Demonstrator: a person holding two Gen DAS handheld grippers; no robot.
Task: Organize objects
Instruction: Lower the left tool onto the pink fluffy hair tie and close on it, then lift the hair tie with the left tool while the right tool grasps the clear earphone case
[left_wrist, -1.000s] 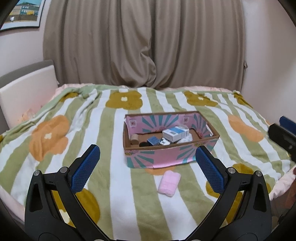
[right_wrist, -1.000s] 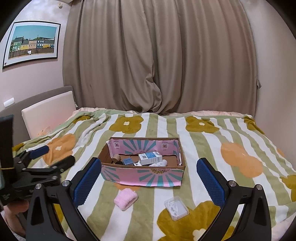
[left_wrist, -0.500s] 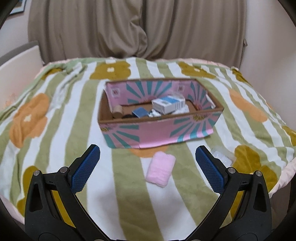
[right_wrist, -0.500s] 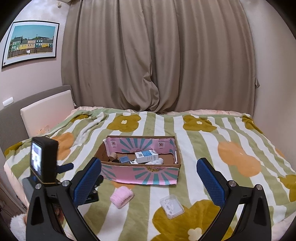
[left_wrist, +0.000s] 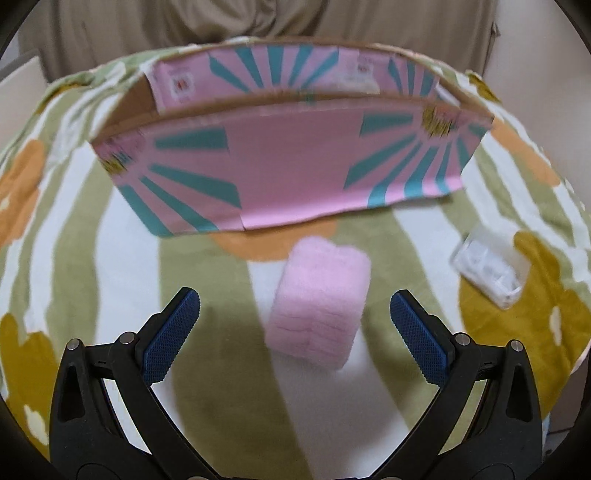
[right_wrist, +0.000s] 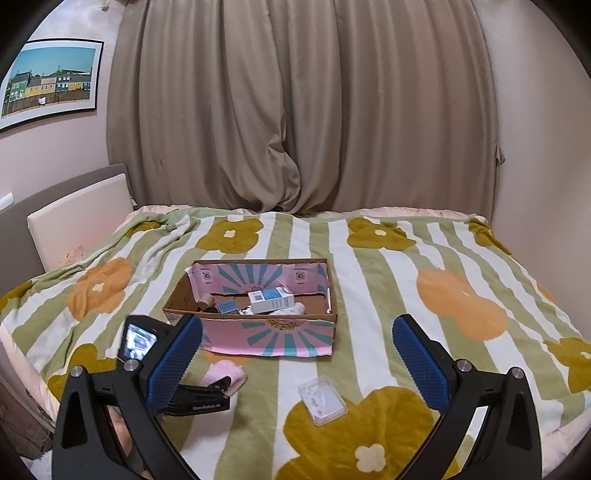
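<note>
A folded pink cloth (left_wrist: 319, 301) lies on the bed just in front of the pink and teal cardboard box (left_wrist: 288, 173). My left gripper (left_wrist: 295, 321) is open, low over the blanket, with the cloth between its fingers. The cloth also shows in the right wrist view (right_wrist: 223, 374), partly behind the left gripper's fingers. A clear plastic case (left_wrist: 487, 271) lies to the right; it also shows in the right wrist view (right_wrist: 322, 400). My right gripper (right_wrist: 297, 354) is open and empty, held back and high. The box (right_wrist: 269, 338) holds several small items.
The striped flower blanket (right_wrist: 461, 280) covers the whole bed. Beige curtains (right_wrist: 295, 110) hang behind it. A headboard (right_wrist: 74, 218) and a framed picture (right_wrist: 48, 77) are on the left wall. The left gripper's camera screen (right_wrist: 138, 341) stands left of the box.
My left gripper has dropped and moved forward to the pink cloth, so the cloth now lies between its open fingers. The right gripper has drawn back slightly.
</note>
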